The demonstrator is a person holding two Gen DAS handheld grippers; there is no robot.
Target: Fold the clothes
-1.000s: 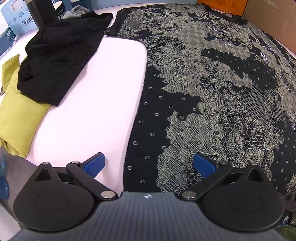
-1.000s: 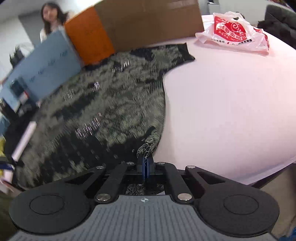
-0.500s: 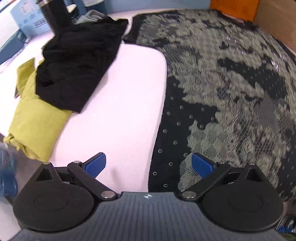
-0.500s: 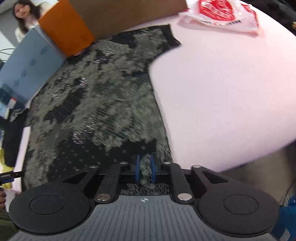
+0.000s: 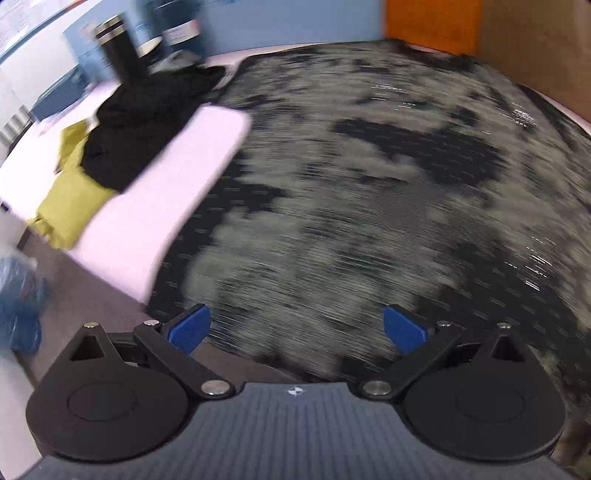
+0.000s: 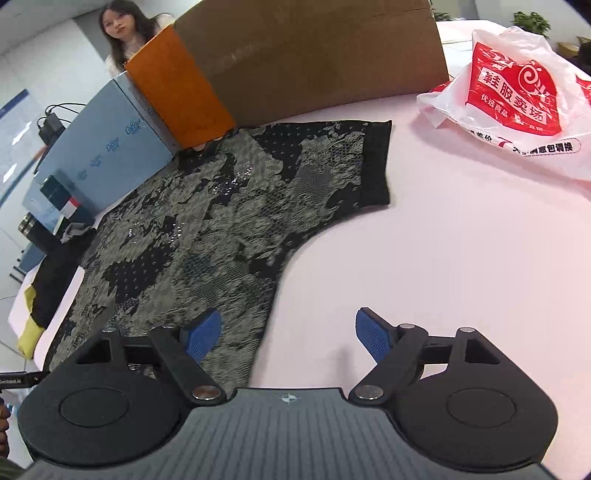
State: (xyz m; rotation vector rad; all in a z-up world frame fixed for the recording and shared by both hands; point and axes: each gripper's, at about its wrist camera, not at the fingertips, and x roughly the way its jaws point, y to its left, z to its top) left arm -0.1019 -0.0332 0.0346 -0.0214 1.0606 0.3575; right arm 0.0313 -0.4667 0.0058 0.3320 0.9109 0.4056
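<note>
Right gripper (image 6: 288,332) hangs above the near edge of the pink table (image 6: 461,258), its jaws opening, nothing pinched between them. Its left blue pad (image 6: 201,334) sits over the hem of the patterned garment (image 6: 207,229); the right pad is over bare table, so the garment's side edge runs between the two pads. The garment, black with a pale lace print, lies spread flat from the near edge toward the far edge, one sleeve with a black cuff reaching out toward the right.

Left gripper (image 5: 297,328) is spread wide and empty, poised over the near hem of the same garment (image 5: 369,184), which fills most of that blurred view. Contact between pads and cloth cannot be confirmed.

At the table's left edge a black garment (image 5: 147,122) lies on top of a yellow-green one (image 5: 70,206). Along the far edge stand a cardboard box (image 6: 314,55), an orange box (image 6: 177,88) and a blue box (image 6: 107,147). A red-and-white plastic bag (image 6: 517,103) rests at the far right corner. A person (image 6: 125,33) stands behind the boxes.
</note>
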